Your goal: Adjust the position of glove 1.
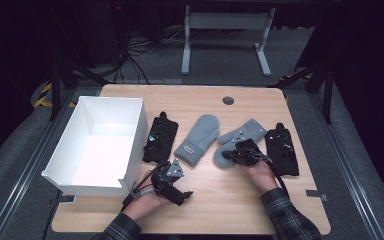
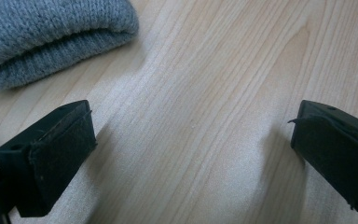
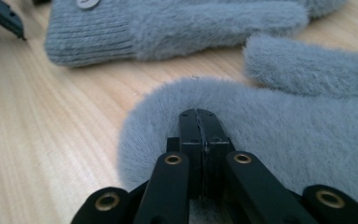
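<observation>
Two grey mittens lie on the wooden table (image 1: 230, 205). The left mitten (image 1: 197, 140) is in the middle, and its ribbed cuff (image 2: 51, 42) is just ahead of my left gripper (image 2: 191, 123). That left gripper (image 1: 186, 196) rests low near the front edge, open over bare wood. The right mitten (image 1: 247, 131) lies to the right. My right gripper (image 1: 232, 156) sits on its rounded end. In the right gripper view the right gripper (image 3: 199, 114) has its jaws pressed together in the right mitten's (image 3: 284, 135) fuzzy fabric, with the left mitten (image 3: 168, 28) beyond.
A white open box (image 1: 95, 100) stands on the table's left side. One black gripper stand (image 1: 160, 137) lies beside the box, another black stand (image 1: 282, 150) at the right. A round cable hole (image 1: 228, 100) is near the far edge.
</observation>
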